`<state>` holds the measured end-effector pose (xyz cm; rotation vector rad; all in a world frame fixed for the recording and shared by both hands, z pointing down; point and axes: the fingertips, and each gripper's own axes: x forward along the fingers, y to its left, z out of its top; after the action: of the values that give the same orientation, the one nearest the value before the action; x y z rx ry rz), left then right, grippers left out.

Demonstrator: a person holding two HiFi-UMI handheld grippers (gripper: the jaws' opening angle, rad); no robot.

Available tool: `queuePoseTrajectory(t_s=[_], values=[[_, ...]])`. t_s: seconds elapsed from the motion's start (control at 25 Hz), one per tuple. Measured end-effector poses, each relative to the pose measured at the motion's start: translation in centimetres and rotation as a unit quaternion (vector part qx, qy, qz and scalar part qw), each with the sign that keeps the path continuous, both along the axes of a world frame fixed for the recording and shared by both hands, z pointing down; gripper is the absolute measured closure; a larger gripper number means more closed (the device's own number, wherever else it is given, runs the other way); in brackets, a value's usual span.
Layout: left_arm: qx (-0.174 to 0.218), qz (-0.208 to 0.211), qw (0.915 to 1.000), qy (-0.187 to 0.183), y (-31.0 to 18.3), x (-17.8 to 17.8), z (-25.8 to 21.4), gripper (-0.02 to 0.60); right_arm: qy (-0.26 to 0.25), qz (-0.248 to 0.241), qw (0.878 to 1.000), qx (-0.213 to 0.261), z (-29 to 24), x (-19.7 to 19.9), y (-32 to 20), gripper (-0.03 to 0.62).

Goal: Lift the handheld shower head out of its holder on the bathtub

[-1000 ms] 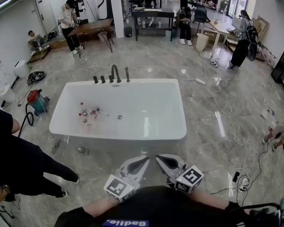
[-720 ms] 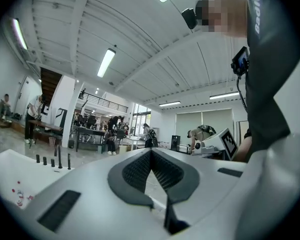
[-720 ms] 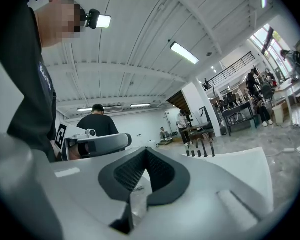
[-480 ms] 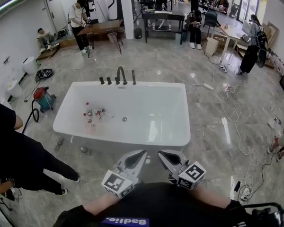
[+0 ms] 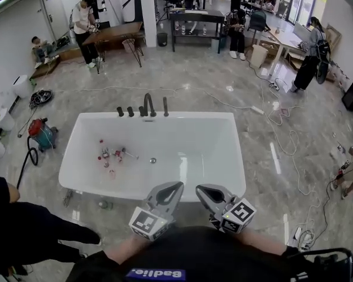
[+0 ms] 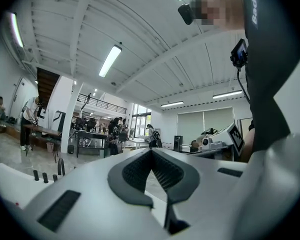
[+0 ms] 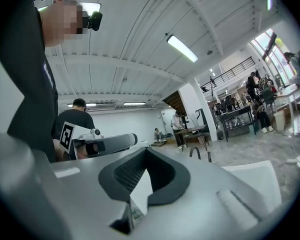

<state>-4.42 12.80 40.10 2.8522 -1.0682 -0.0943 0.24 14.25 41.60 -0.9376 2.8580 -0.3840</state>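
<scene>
on the marble floor (image 5: 194,69) stands a white tub (image 5: 206,140), shower head (image 5: 165,106) upright in its holder on the tub's far rim, left gripper (image 5: 177,185) and right gripper (image 5: 199,188) over its near rim, both closed and empty.

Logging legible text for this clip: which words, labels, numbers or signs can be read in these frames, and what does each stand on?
No text can be quoted.
blue patch on the person's black shirt: white print, upside down in the head view; it may be a name tag, so not read out.
Cubes on the left gripper and right gripper: black-and-white square code patterns, no letters.
Background room: no legible signs; too small.
</scene>
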Motion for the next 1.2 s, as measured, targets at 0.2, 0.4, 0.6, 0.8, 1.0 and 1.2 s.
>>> queuePoseTrajectory(t_s=[0.2,0.4,0.6,0.8,1.0,1.2], values=[[-0.021,0.02,0.9996,-0.007,-7.8,-4.3,1.0,0.577,0.02,0.035,0.999,-0.018,1.4,-3.2,-7.6,0.599],[-0.026,0.036,0.999,0.002,-13.0,-6.6,1.2,0.575,0.029,0.051,0.998,-0.024,2.4,-5.6,-12.2,0.599],[-0.031,0.04,0.9987,0.005,-16.0,-7.7,1.8,0.577,0.041,0.062,0.997,-0.024,2.6,-6.4,-14.7,0.599],[-0.039,0.023,0.999,0.003,-18.2,-7.4,2.3,0.575,0.039,0.066,0.997,-0.028,2.8,-5.3,-16.2,0.599],[-0.039,0.006,0.9992,-0.007,-19.6,-5.2,2.0,0.575,0.027,0.053,0.998,-0.034,2.8,-3.1,-17.4,0.598],[-0.03,-0.03,0.999,-0.015,-20.8,-2.3,3.0,0.575,0.019,0.041,0.998,-0.033,3.0,0.8,-18.8,0.598]])
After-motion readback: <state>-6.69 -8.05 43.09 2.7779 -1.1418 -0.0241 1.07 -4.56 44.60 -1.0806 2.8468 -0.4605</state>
